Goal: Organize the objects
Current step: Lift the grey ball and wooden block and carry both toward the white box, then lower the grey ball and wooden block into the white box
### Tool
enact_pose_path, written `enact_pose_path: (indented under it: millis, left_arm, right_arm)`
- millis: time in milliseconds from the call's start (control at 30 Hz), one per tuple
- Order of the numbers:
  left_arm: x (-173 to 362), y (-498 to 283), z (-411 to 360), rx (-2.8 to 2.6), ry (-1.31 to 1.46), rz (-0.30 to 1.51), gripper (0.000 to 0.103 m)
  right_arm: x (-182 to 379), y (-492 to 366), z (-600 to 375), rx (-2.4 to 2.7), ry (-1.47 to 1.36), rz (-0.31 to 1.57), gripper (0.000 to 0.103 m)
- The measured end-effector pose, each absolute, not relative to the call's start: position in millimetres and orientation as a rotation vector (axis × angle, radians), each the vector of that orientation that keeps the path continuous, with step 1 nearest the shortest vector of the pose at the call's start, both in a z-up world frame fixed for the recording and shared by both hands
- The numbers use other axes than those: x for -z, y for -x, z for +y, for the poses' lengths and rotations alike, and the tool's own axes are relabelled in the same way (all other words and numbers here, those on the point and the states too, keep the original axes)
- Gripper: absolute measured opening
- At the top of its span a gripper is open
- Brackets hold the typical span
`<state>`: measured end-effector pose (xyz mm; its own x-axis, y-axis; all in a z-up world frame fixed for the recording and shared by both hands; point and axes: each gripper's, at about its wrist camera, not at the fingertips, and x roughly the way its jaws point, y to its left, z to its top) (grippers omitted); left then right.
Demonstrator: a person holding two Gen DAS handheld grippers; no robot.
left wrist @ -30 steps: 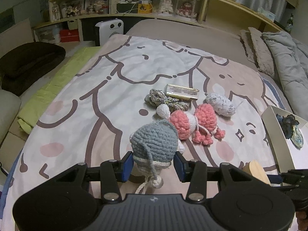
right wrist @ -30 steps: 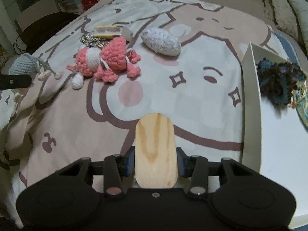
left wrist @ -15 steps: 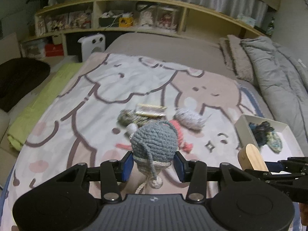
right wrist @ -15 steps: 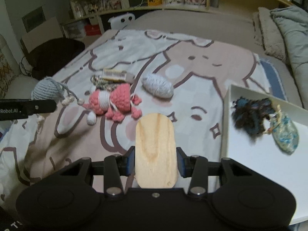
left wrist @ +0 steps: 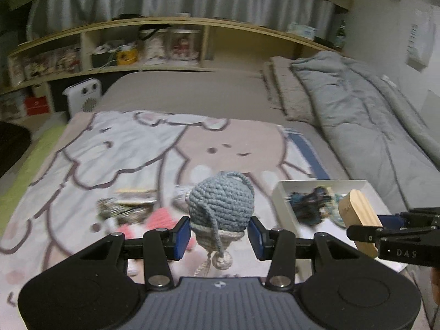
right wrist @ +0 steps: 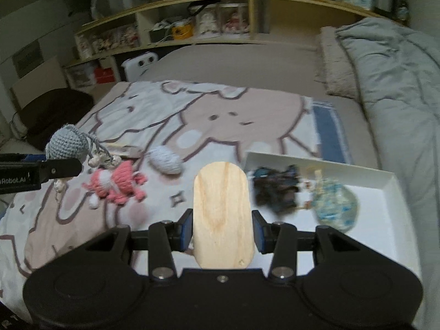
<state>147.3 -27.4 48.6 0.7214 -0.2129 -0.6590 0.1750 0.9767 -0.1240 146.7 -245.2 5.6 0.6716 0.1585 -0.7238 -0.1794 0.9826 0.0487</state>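
Observation:
My left gripper [left wrist: 220,236] is shut on a grey-blue crocheted toy [left wrist: 221,206] and holds it above the bed; the toy also shows in the right wrist view [right wrist: 66,144]. My right gripper [right wrist: 222,231] is shut on a flat oval wooden piece [right wrist: 222,214], which also shows in the left wrist view [left wrist: 359,218], raised beside the white tray [right wrist: 385,220]. The tray holds a dark yarn piece [right wrist: 275,189] and a pale blue pouch [right wrist: 335,205]. A pink crocheted toy [right wrist: 118,185], a white-grey crocheted oval [right wrist: 166,161] and a small flat box [left wrist: 134,194] lie on the blanket.
The cartoon-print blanket [right wrist: 220,115] covers the bed. A grey duvet [left wrist: 371,126] is bunched along the right side. A shelf headboard [left wrist: 137,52] with jars and boxes runs along the back. A white heater [left wrist: 82,99] and a dark cushion [right wrist: 52,112] are to the left.
Both grippers have risen and swung right with their loads. The tray has come further into both views and the loose toys have dropped lower and further left.

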Motion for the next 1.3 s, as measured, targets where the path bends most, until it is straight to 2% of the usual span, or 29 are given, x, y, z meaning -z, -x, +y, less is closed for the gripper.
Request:
enact_pose_path:
  millis: [333,700,1300]
  left_arm:
    - [-46.6,-168.1,-113.5,0.341,0.029,0.726,0.046]
    - [-29.4,-185.4,-189.4,0.437,-0.006,0.748,0.046]
    - [56.1,-216.8,-252.2,0.495,-0.125,0.912,0.046]
  right_arm:
    - [-14.3,-150.7,-324.7,-0.071,0.002,0.785,0.044]
    - [2.4,-164.6,-383.4,0.005,-0.015,0.794,0.044]
    - [69.5,-229.3,-424.3,0.055,0.013,0.874,0.044]
